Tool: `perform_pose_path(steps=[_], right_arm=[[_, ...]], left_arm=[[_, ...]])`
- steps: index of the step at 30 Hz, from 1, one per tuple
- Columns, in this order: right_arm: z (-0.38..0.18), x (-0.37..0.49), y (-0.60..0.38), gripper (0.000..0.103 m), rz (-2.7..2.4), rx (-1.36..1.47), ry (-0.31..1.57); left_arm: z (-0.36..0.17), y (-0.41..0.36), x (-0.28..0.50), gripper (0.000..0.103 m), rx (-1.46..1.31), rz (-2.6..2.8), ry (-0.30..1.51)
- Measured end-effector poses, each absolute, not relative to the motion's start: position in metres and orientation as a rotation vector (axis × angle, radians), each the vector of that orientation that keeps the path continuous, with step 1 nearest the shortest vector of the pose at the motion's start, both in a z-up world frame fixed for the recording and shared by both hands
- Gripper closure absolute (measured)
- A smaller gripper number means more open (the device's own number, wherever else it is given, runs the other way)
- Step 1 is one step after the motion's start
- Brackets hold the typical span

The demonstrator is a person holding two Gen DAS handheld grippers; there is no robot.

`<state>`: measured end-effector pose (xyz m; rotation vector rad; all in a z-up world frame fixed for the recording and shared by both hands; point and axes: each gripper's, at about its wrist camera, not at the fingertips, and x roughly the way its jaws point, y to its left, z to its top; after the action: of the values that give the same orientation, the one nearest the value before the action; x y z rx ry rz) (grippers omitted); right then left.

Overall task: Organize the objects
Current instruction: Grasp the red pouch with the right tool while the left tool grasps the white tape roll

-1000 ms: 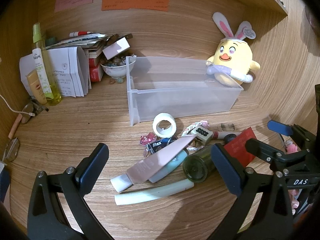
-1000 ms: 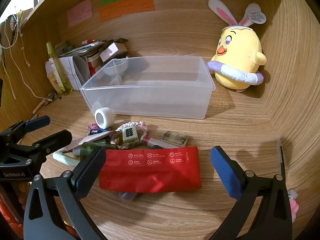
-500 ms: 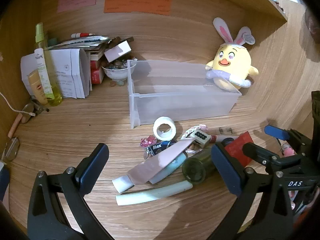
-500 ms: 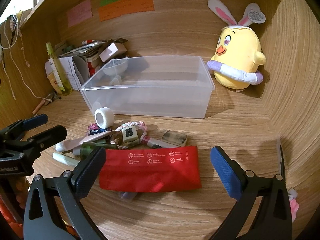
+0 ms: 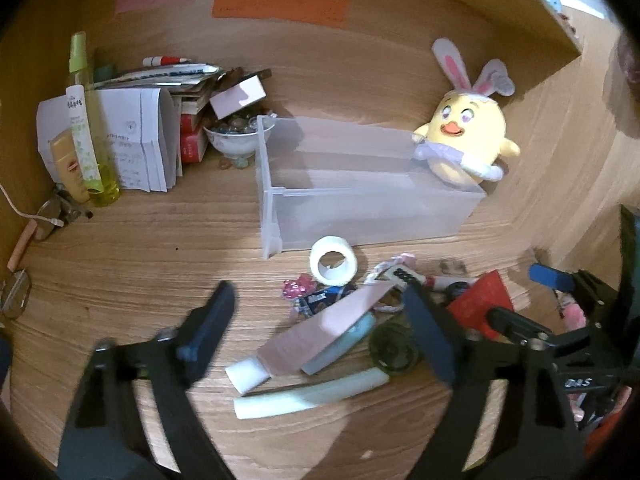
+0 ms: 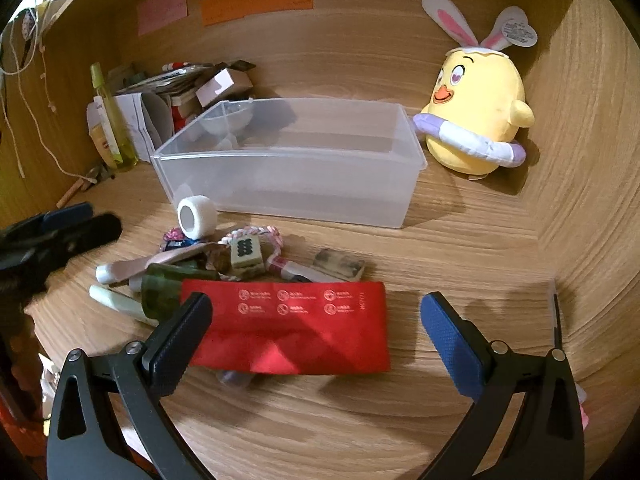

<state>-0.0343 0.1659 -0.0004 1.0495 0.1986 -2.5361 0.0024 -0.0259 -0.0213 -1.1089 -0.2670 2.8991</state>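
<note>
A clear plastic bin (image 5: 360,216) (image 6: 288,184) stands on the wooden desk. In front of it lies a heap: a white tape roll (image 5: 334,266) (image 6: 196,216), a mahjong tile (image 6: 246,254), a dark green bottle (image 5: 394,350), a pink flat piece (image 5: 340,320) over a pale green tube (image 5: 312,396), and a red pouch (image 6: 296,328). My left gripper (image 5: 320,332) hovers over the pink piece. Its jaws are closing, the heap lies between them, and the pads touch nothing. My right gripper (image 6: 316,340) is open above the red pouch.
A yellow plush chick (image 6: 476,120) sits right of the bin. Behind the bin on the left are a bowl of marbles (image 5: 236,136), stacked books and papers (image 5: 136,140) and a yellow-green spray bottle (image 5: 86,128). Glasses (image 5: 16,292) lie at the desk's left edge.
The left gripper's fingers have come closer together over the heap. The right gripper and the objects have kept still.
</note>
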Motion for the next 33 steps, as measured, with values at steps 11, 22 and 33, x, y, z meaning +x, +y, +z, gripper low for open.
perform_pose_path(steps=[11, 22, 33], right_arm=[[-0.012, -0.024, 0.173, 0.000, -2.489, 1.090, 0.285], [-0.031, -0.030, 0.166, 0.000, -2.441, 1.160, 0.344], [-0.023, -0.051, 0.158, 0.000, -2.440, 1.105, 0.399]], left_arm=[[-0.032, -0.030, -0.025, 0.023, -1.232, 2.871, -0.239], [-0.044, -0.024, -0.062, 0.023, -1.330, 2.766, -0.217], [-0.054, -0.016, -0.085, 0.030, -1.366, 2.719, -0.201]])
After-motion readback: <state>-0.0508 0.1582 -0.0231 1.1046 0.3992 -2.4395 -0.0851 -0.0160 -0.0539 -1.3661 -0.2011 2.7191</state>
